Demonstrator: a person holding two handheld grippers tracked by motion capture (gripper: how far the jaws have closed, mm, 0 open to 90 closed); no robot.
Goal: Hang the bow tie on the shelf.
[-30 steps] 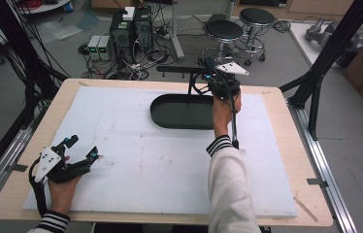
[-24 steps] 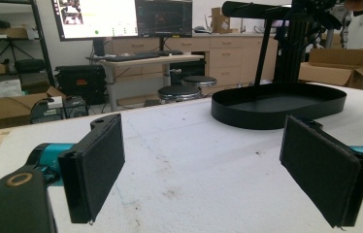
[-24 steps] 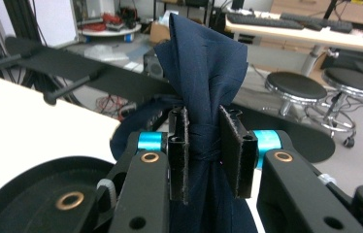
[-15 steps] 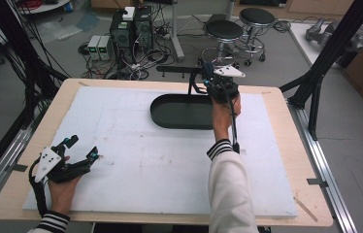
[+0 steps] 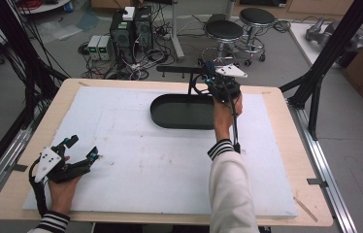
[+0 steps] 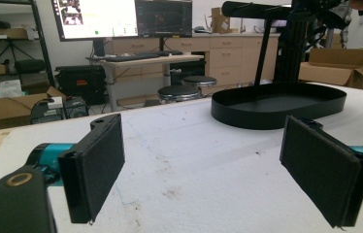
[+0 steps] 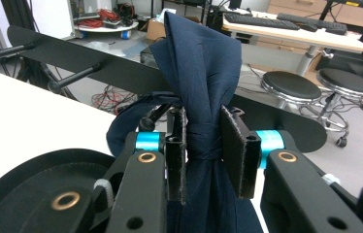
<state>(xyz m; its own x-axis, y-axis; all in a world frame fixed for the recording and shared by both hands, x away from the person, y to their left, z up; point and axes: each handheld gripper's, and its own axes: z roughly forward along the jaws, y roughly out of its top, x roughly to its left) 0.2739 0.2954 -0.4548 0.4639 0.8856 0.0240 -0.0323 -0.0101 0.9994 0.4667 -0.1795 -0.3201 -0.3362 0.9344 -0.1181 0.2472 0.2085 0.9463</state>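
Hardly anything had shifted since the earlier frame; both hands sat where they had been, and the right gripper's [image 5: 207, 73] jaws had just been opening a little, with the cloth between them.

From the high view, the right gripper was at twelve o'clock on the table [image 5: 24, 189], over the far rim of the black oval tray [image 5: 179, 112], beside the black rack [image 5: 174, 69] at the far edge; the cloth could not be made out from here; the tray's long axis ran from nine to three o'clock; the left gripper [image 5: 81, 146] lay at about eight o'clock on the white mat [image 5: 160, 170], jaws spread and pointing toward two o'clock.

Through the left gripper view, its two pads [image 6: 97, 167] stood wide apart with nothing between them; the tray [image 6: 279, 104] sat beyond at one o'clock, with the rack's post [image 6: 263, 51] rising behind it.

Through the right gripper view came what the high view lacked: a dark blue cloth [image 7: 204, 68], bunched and knotted, its long axis running upright from six to twelve o'clock, draped over the rack's flat bar [image 7: 92, 65]; the right gripper [image 7: 204, 151] had its pads close on either side of the knot, the left pad touching it, the right one with a slight gap.
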